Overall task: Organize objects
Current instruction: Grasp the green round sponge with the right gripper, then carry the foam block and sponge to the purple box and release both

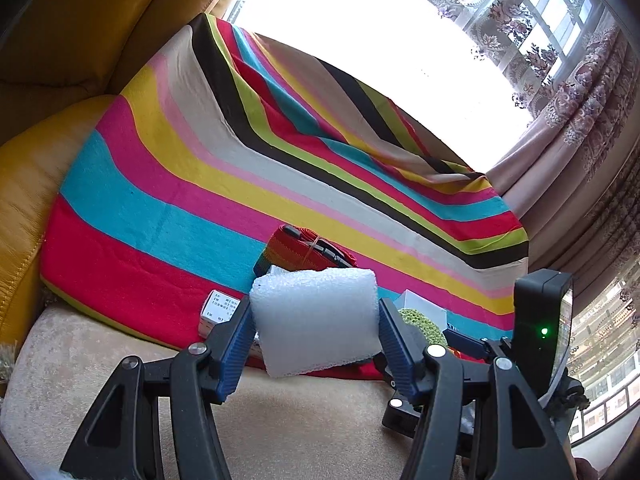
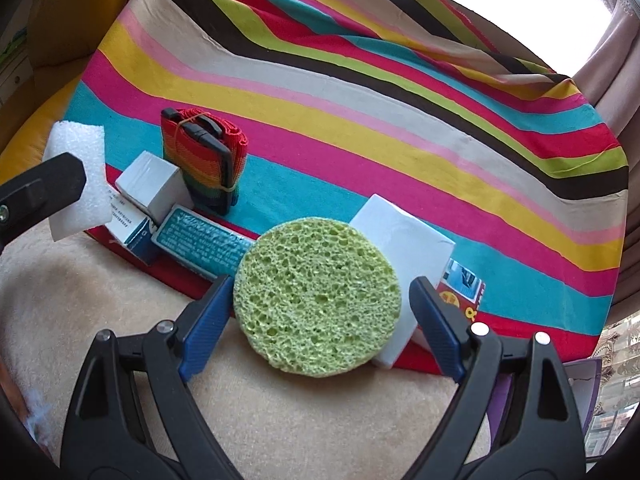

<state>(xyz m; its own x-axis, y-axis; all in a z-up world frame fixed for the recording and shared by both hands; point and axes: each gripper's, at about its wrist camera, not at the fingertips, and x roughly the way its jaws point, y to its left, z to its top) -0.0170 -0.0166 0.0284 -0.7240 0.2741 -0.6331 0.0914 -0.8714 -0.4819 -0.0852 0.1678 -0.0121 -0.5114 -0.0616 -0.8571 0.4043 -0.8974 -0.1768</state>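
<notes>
Left gripper [image 1: 315,326] I have clamped on the foam block [image 1: 316,320]; right gripper [image 2: 320,304] grips the green sponge [image 2: 318,298] at the striped blanket's [image 2: 360,100] near edge.

Home living room: yellow leather sofa [image 1: 48,40], striped blanket [image 1: 248,152], floral curtains [image 1: 560,92], window [image 1: 560,4].

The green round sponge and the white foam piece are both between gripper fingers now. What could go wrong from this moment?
1. The green sponge seems touched only by one finger of the right gripper; the other shows a gap, so it may slip.
2. The white foam in the left gripper is soft; squeezing may deform it or let it twist out.
3. Either piece, set down, could knock the small boxes beside the rainbow strap roll.
</notes>
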